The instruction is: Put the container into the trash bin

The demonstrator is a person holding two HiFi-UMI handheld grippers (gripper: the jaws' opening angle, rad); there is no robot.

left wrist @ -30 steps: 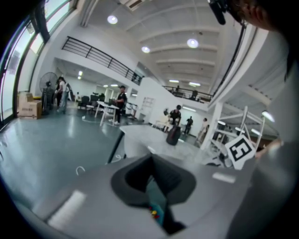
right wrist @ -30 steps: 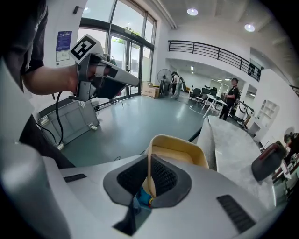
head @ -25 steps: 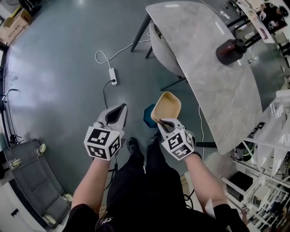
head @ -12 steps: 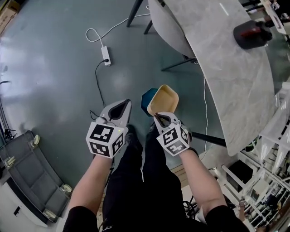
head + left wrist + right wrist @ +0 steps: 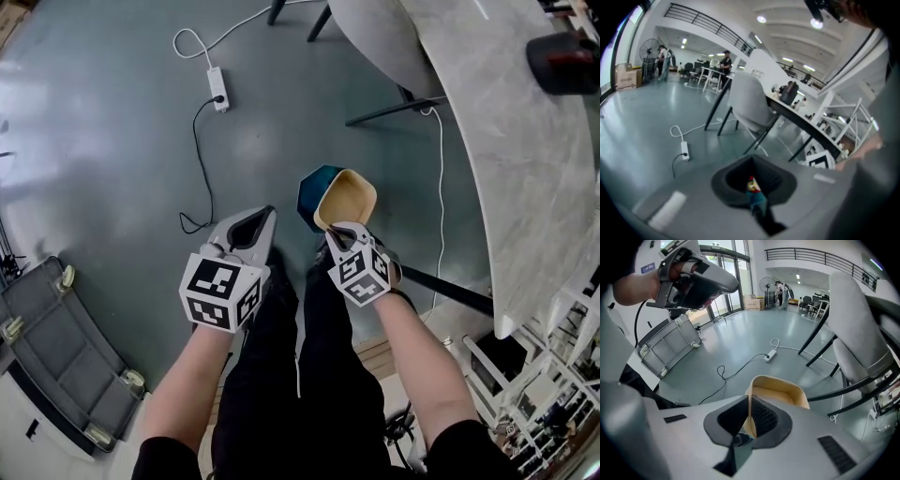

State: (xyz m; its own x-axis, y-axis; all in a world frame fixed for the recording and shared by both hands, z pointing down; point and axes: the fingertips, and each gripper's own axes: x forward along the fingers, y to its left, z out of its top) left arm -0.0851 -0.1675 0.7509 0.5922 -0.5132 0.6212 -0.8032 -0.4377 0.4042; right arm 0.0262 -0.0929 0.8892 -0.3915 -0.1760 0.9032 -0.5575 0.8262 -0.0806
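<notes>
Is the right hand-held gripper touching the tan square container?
Touching. Right gripper view: the right hand-held gripper clamps the wall of the tan square container.

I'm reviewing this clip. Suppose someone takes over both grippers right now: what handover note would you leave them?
Left claw: shut, holding none of the job's things, beside the right one.
Right claw: shut on the near wall of the tan container, which is held off the floor.
Trash bin: dark teal, standing on the floor. In the head view the container covers its right side.
Done: container picked up and brought to the bin.
Left: centre it over the opening, open the right claw, let it drop in.
</notes>
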